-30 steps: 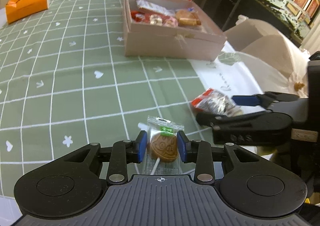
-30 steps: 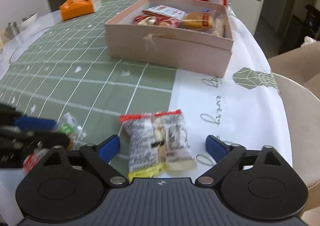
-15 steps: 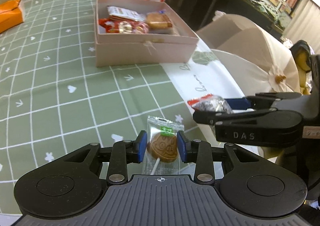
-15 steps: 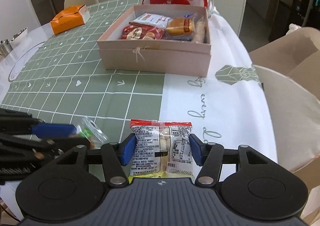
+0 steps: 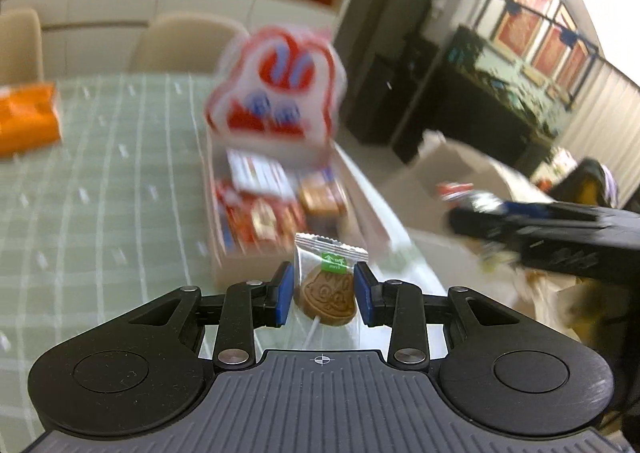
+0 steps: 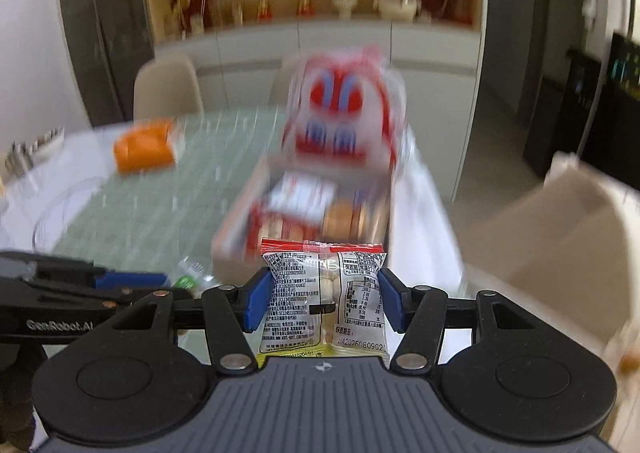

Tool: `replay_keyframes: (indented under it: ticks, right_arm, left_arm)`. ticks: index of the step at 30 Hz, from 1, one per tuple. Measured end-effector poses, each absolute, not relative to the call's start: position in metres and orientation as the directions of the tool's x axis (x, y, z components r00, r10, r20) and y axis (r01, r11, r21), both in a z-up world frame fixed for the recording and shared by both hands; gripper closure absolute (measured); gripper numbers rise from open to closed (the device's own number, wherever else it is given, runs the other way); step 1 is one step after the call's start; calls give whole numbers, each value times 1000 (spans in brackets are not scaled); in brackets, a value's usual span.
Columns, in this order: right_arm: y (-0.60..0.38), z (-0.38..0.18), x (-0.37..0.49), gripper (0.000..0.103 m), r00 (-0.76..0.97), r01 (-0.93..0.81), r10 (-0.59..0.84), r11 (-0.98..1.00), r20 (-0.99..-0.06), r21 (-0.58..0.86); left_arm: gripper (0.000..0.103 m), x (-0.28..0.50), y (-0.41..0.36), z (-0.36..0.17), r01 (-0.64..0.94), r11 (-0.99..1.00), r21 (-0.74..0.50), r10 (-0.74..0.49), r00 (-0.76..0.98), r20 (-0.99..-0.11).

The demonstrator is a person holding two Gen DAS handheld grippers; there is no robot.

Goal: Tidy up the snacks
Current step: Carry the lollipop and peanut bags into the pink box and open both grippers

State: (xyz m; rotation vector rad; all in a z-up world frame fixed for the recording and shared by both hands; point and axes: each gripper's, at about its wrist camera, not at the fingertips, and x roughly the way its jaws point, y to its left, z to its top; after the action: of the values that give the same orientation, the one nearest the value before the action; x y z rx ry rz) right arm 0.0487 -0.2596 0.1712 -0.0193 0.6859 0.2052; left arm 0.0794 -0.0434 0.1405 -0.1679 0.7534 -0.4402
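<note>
Motion blurs the box [image 5: 280,213] and its snacks. My left gripper [image 5: 323,293] pinches the lollipop [image 5: 326,293]; my right gripper [image 6: 324,301] clamps the packet [image 6: 324,293]. Both are lifted nearer the box than before.

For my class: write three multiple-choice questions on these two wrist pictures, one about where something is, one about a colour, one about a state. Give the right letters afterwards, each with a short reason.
1. Where is the lollipop?
A. between the left tool's pads
B. inside the pink box
C. on the orange box

2. What colour is the top edge of the snack packet in the right tool?
A. green
B. red
C. black

3. What is the state of the pink box?
A. shut with a lid
B. open, with snacks inside
C. tipped on its side

Answers:
1 A: the wrapped lollipop sits between the blue pads of the left tool.
2 B: a red strip runs along the packet's top seal.
3 B: no lid covers it, and blurred packets show inside.
</note>
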Motion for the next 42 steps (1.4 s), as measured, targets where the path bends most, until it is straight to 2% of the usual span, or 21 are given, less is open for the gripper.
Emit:
replay_keyframes:
  ticks: [4,8,17,20,25,28,33,42]
  right_arm:
    - [-268,213,71,46,799,-195,207,977,-565,82]
    - [-274,230,84,46,833,-183,183,982,-523,52]
    - [-286,215,107,46,819,-200,174,980,-546,12]
    - [-290,207,121,46,804,-207,180,978,-567,17]
    - [-291,192,148,46,773,-223,213,973,-597,59]
    - [-284,180,165,46,748,-244,246,966,-616,89]
    - [-263,154,200,46,693,-267,291,954,-660,140]
    - [-222,103,275,45,589,-212,339,941,-734,264]
  left_arm:
    - [66,118,-39,164,285,902,-324,-428,687,-587]
    - [65,152,-58,171,272,916,-293,-397,710,-582]
    - [65,208,-99,151,257,938,-233,-347,710,-613]
    - [64,229,-101,133,281,914,-294,-406,656,-636]
    - [66,244,-76,113,204,901,-383,-405,715,-570]
    - [66,238,-50,114,158,856,-492,-437,730,-526]
    - [66,204,-22,122,102,895,-435,-349,768,-537]
    - [66,123,-2,93,41,934,-354,-279,704,-654]
